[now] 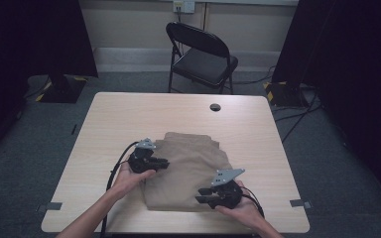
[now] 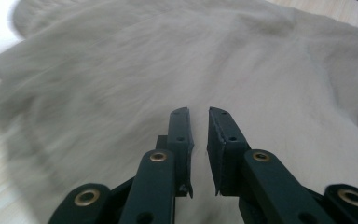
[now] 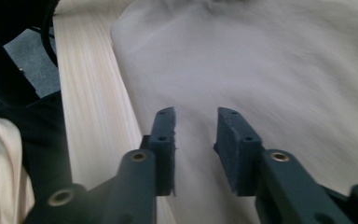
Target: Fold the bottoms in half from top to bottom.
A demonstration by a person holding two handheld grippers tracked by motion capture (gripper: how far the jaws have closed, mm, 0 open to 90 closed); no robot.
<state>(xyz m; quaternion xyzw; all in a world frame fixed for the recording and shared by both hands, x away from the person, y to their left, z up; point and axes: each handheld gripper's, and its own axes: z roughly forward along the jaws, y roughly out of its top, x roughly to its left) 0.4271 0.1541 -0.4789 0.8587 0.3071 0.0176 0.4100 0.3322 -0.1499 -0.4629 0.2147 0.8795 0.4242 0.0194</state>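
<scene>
Tan cloth folded on the counter, my tongs parted over it

Tan fabric, a folded garment (image 1: pixel 188 171), lies on the pale wood counter (image 1: pixel 129 114) in the lower middle of the high view, a thick flat bundle with its near edge close to the counter's front rim. No box, bin or tray stands on the counter; the cloth rests straight on the wood.

My left tongs (image 1: pixel 159 162) sit at the cloth's left edge, left of centre in the frame, pointing right across it. In the left gripper view the left tongs (image 2: pixel 198 112) show a narrow gap between the jaws, with cloth below them and nothing pinched.

My right tongs (image 1: pixel 204 195) hang at the cloth's lower right corner, pointing left. In the right gripper view the right tongs (image 3: pixel 196 112) stand wider apart, nothing between the pads, over the cloth near its edge, with bare wood along the left of the frame.

Beyond the counter, at the top middle of the high view, stands a black folding chair (image 1: pixel 203 57).
</scene>
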